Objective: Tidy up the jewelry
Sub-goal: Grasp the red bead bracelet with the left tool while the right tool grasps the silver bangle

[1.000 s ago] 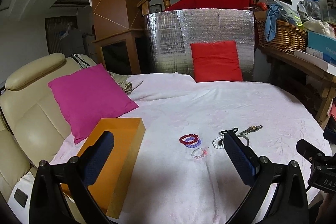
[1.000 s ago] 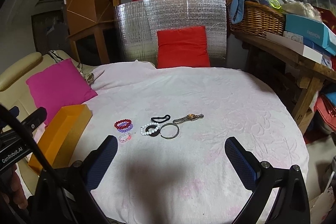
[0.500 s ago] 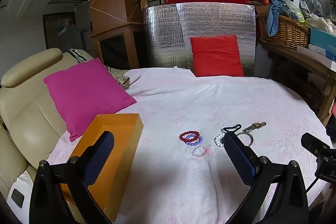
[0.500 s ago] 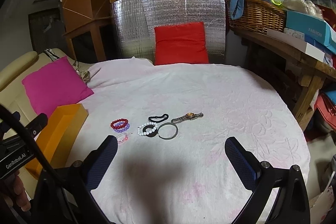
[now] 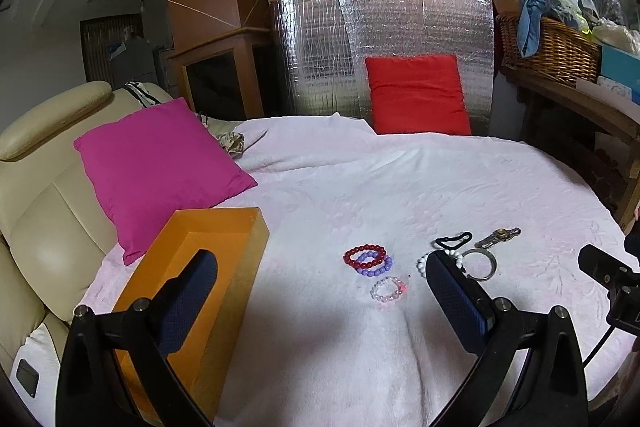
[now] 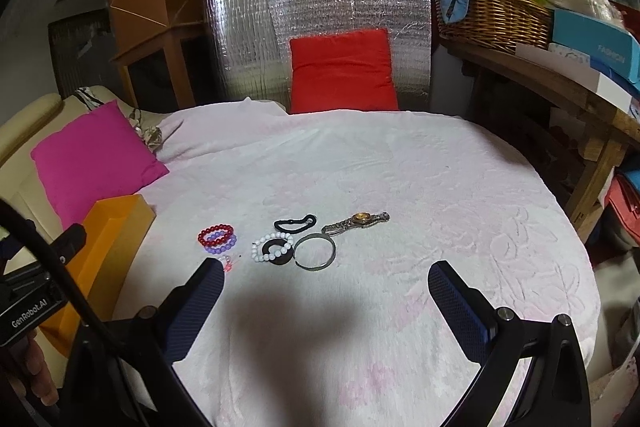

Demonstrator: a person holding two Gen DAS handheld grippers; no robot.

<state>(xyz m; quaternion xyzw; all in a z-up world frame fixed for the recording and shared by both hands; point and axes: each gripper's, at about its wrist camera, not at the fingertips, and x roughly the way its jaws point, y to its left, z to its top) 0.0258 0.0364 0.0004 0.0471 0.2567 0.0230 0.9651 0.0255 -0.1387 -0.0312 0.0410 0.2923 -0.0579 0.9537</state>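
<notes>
We hold the left tool and right tool wide open and empty above the table. The bracelets overlap at eleven o'clock; pinching one could drag another, missing the orange box.

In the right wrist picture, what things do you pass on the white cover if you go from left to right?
orange box → red bead bracelet → white bead bracelet → silver bangle → gold watch
</notes>
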